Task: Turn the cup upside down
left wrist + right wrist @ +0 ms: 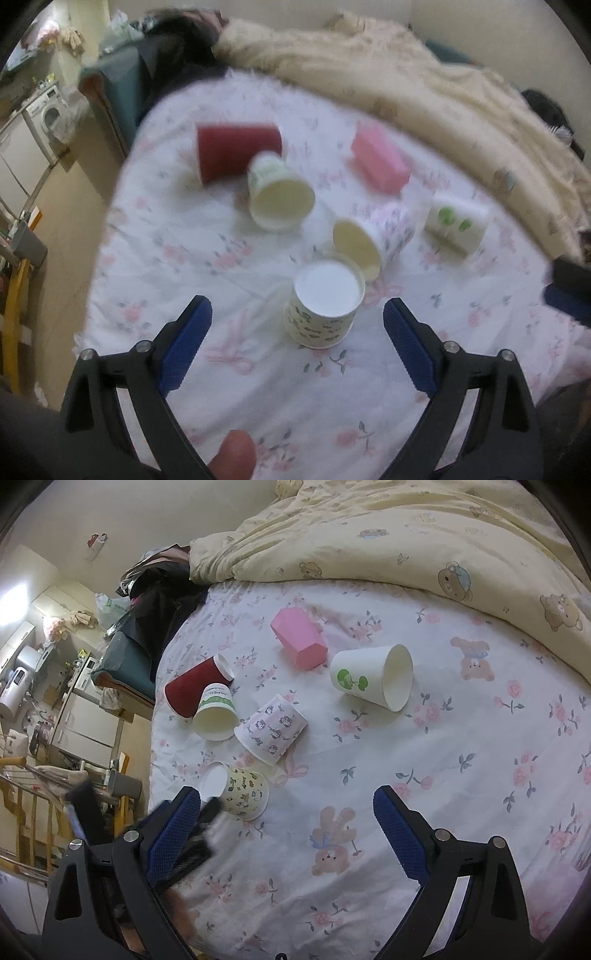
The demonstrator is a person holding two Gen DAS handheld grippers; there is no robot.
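My left gripper (297, 306) hangs with its blue pads spread wide and empty, framing the patterned cup (323, 304) that stands base-up on the flowered bedsheet (184, 266) at lower centre of the left wrist view; I judge this cup already flipped, its mouth down on the sheet and its white bottom facing the lens. My right gripper (286, 799) is likewise spread and holds nothing, poised low over bare sheet. Five other cups lie on their sides above it because, by my reading, they await their turn: the red cup (236, 151) at upper centre-left, the green-lettered cup (277, 195) leaning against it, the kitten-print cup (373, 238) just above the flipped one, the pink cup (380, 162) and the green-logo cup (456, 225) toward the right. The right wrist view is sharp where the left is blurred, showing the prints and a bear-patterned quilt (406, 535) bunched across the top; there the patterned cup (240, 792) sits at lower left, just beside my right gripper's left finger, with a dark smeared shape below it that I take for the left gripper, too blurred to be sure.
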